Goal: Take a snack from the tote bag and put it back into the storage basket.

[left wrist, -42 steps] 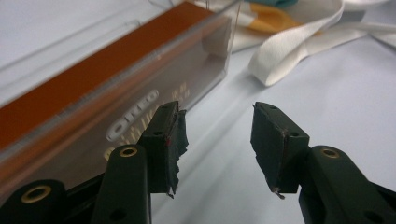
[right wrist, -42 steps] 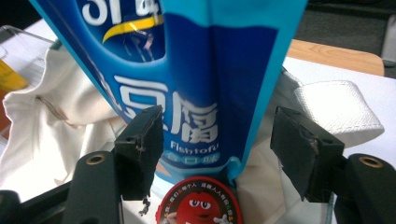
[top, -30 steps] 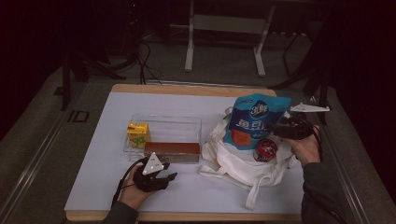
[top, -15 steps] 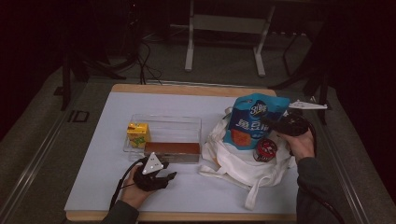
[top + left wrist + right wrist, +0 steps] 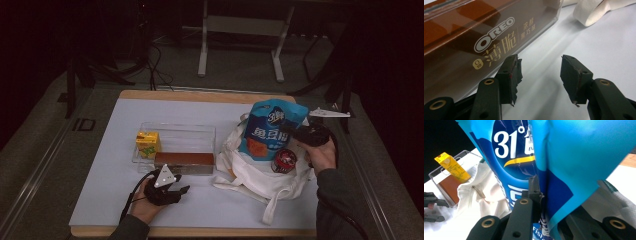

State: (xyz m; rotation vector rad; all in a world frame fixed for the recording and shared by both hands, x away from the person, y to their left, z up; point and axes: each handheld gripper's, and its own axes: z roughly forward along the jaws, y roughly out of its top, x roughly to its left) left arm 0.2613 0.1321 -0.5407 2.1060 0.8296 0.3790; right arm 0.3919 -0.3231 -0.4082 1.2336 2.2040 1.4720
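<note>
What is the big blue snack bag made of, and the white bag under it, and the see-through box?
The blue snack bag looks like thin glossy plastic film: it shines and creases where the right gripper pinches it. The white tote bag seems soft matte cloth, with floppy folds and fabric straps. The clear box looks like hard transparent plastic, since you see the table through its straight walls.

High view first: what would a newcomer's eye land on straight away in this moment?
The bright blue snack bag stands out, upright over the white cloth bag at the table's right, pinched at its edge by the right tongs, whose jaws have just been closing on it. Next comes the clear tray at the centre, holding a yellow juice carton and a brown Oreo box, with the open left tongs resting just before it.
</note>
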